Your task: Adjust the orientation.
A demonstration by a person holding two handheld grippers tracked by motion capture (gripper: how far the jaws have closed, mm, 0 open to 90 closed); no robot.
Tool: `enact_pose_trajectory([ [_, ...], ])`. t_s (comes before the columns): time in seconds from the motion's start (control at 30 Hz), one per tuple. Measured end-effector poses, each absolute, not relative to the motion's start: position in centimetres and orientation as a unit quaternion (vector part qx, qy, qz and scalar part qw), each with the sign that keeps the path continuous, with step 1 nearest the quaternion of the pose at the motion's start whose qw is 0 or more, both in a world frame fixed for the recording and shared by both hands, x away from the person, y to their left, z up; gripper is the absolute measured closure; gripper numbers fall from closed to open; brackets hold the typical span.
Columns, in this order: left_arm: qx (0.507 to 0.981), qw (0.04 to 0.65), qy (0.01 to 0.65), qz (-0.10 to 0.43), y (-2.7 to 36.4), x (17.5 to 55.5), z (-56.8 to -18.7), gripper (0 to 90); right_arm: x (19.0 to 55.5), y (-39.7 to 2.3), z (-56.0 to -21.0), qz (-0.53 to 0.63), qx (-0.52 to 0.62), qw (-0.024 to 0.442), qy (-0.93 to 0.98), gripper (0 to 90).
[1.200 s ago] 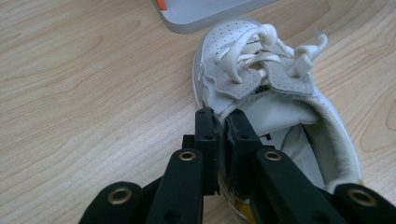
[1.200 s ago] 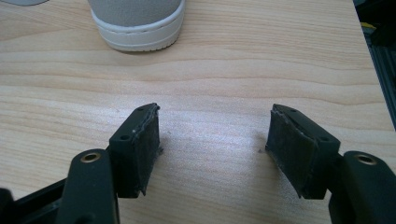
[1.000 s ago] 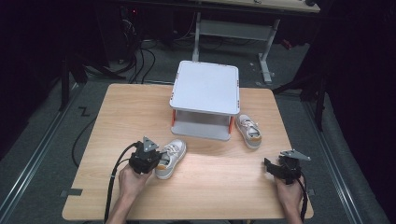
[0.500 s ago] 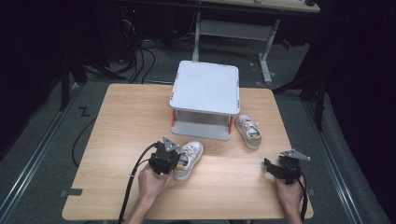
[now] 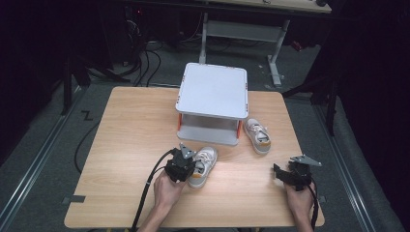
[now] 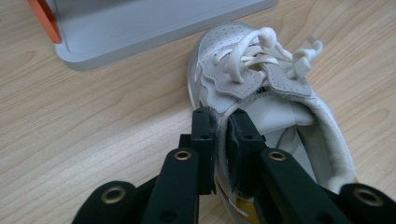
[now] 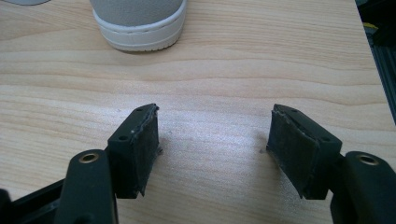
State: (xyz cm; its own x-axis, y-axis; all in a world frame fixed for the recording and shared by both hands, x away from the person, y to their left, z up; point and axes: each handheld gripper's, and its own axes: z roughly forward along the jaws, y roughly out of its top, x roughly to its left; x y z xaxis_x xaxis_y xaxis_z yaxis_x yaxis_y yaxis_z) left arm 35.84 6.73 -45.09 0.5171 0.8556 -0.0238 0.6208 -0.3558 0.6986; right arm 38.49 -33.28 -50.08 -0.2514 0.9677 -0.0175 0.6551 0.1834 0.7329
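Held shoe (image 6: 261,88): lying on the counter (image 5: 130,140) just in front of the stand, toe pointing toward it; resting flat, apparently being slid rather than lifted.
Left gripper (image 6: 223,140): pinching the shoe's near side wall at the collar, one jaw inside the opening, one outside; jaws nearly closed, having just been easing open a little with the wall between them; gripping the thin rim probably because the body is too wide to span.
Stand (image 5: 212,92): sitting at the counter's far middle, white top on orange posts, open shelf beneath; likely serving as the shoe's destination.
Second shoe (image 5: 257,136): lying just right of the stand, toe toward the far edge, untouched.
Right gripper (image 7: 215,140): hovering low over bare counter near that shoe's heel, jaws wide apart, holding nothing; seemingly waiting.
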Motion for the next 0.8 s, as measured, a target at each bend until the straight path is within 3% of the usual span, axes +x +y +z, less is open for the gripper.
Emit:
enact_pose_trajectory([
  [0.27, 0.797, 0.371, 0.455, 0.140, 7.4, 35.8, -45.2, 60.2, 38.5, -33.3, -50.1, 0.311, 0.559, 0.251, 0.727, 33.5],
  [0.3, 0.791, 0.385, 0.456, 0.134, 7.8, 35.8, -45.0, 50.5, 38.5, -33.3, -50.1, 0.311, 0.559, 0.251, 0.727, 33.5],
  [0.4, 0.783, 0.404, 0.454, 0.135, 8.5, 35.7, -44.6, 40.8, 38.5, -33.2, -50.1, 0.311, 0.559, 0.251, 0.727, 33.5],
  [0.57, 0.761, 0.438, 0.457, 0.142, 10.6, 35.5, -43.9, 33.5, 38.5, -33.2, -50.1, 0.311, 0.559, 0.251, 0.727, 33.5],
  [0.8, 0.740, 0.446, 0.475, 0.170, 14.1, 35.4, -43.9, 31.6, 38.5, -33.2, -50.1, 0.310, 0.558, 0.252, 0.727, 33.6],
])
